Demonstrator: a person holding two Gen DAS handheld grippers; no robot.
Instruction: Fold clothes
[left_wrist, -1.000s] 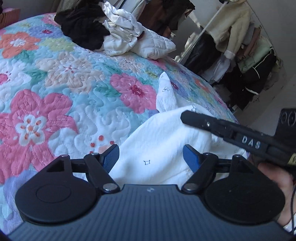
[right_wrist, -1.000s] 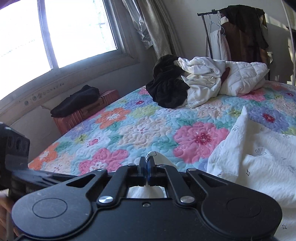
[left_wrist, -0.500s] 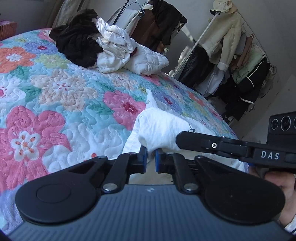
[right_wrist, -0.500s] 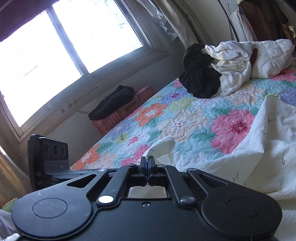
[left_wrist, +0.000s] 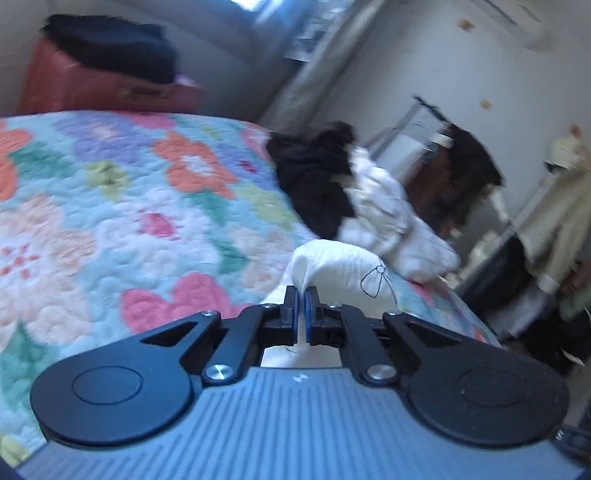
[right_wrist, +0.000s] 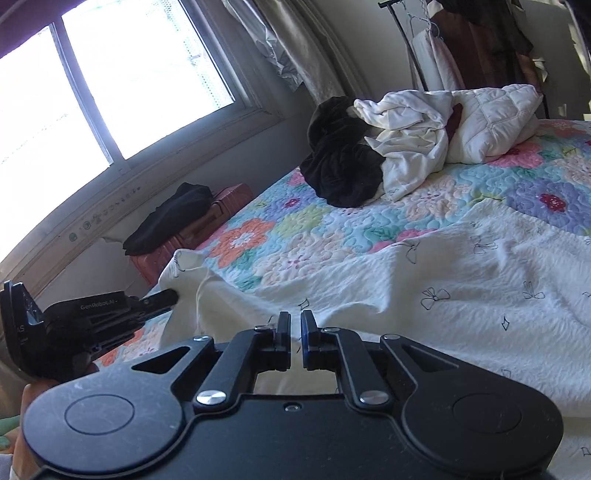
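Note:
A white garment printed with small black bows lies spread over the flowered quilt. My left gripper is shut on a bunched corner of the white garment, which bulges up past its fingertips. In the right wrist view the left gripper comes in from the left and holds that raised corner above the bed's near edge. My right gripper hovers low over the garment. Its jaws are opening, with a narrow gap and no cloth pinched between the pads.
A heap of black and white clothes sits at the far side of the bed. A red suitcase with a dark garment on it stands by the window wall. A rack of hanging clothes stands beyond the bed.
My left gripper went from open to shut on the garment's corner and swung across the bed with it. My right gripper's jaws have parted and let go of the cloth they pinched.

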